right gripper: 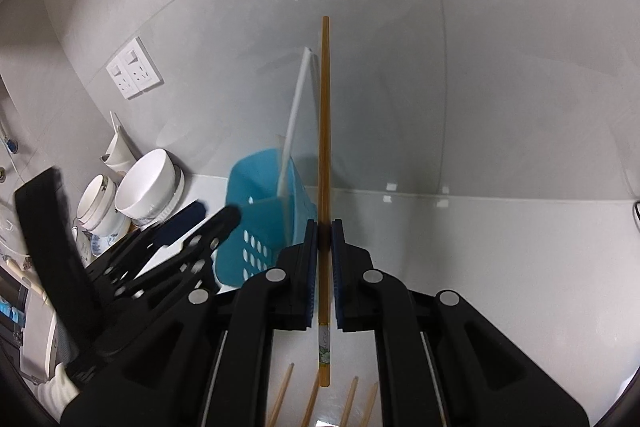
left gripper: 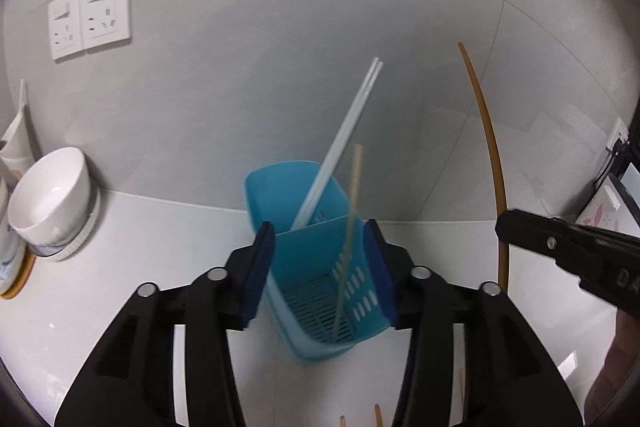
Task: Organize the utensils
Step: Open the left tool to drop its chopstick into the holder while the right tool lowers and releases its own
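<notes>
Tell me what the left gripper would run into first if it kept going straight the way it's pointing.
Most likely the blue utensil basket: the open left gripper points down into its near compartment, where a blurred pale chopstick stands. Depth is hard to judge, so the chopstick might be met first.

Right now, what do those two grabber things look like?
Both the left gripper and the right gripper are black plastic with angular linked arms, round silver rivets and dark blue ribbed pads. A white glove or sleeve cuff shows behind the left one.
</notes>
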{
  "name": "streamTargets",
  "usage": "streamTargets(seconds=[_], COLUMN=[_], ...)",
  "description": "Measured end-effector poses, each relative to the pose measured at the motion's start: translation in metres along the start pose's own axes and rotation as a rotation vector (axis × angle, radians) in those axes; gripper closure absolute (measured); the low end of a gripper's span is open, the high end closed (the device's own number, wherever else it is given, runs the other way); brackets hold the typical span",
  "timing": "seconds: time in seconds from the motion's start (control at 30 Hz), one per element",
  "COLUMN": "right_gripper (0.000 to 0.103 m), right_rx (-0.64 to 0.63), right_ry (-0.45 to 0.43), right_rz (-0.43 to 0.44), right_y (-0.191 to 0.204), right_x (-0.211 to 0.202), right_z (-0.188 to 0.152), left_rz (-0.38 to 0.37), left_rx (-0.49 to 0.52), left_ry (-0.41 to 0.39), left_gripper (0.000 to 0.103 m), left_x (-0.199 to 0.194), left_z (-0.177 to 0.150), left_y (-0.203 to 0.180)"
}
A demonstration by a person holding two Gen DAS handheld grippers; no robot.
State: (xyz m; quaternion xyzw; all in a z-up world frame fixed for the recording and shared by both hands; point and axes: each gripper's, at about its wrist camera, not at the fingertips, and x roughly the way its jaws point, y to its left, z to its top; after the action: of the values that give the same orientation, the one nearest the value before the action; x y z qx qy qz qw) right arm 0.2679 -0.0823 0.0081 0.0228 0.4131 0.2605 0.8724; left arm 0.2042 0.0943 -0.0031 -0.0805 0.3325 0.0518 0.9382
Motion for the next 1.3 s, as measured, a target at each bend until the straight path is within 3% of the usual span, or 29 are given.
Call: streamTargets(seconds=[0.1, 0.23, 0.4, 0.77, 1.3], right_gripper=[0.097, 0.097, 0.097, 0.097, 0.097], right_rx=[-0.01, -0.014, -0.019, -0.014, -0.037], right_ry=[-0.013, -0.03, -0.08, -0.242, -0.158], right_rz=[0.018, 0.044, 0.065, 0.109, 0.025], right_y=[0.007, 0.015, 0.023, 0.046, 0.049], right_x=[0.002, 0.006, 0.01, 0.023, 0.071], right_z=[0.007, 0.016, 0.025, 0.032, -0.009], left_rz=[0.038, 0.064, 0.102, 0.135, 0.159], left_rx=[-0.008, -0.04, -0.056, -0.093, -0.122], left_ry=[0.027, 0.09, 0.083, 0.103, 0.138], left_gripper=[0.036, 0.022, 0.006, 0.006, 0.006], left_x=[-0.012, -0.018, -0.039, -0.039, -0.03], left_z=[0.0, -0.002, -0.004, -0.002, -0.018], left_y=[0.007, 0.015, 0.015, 0.04, 0.058])
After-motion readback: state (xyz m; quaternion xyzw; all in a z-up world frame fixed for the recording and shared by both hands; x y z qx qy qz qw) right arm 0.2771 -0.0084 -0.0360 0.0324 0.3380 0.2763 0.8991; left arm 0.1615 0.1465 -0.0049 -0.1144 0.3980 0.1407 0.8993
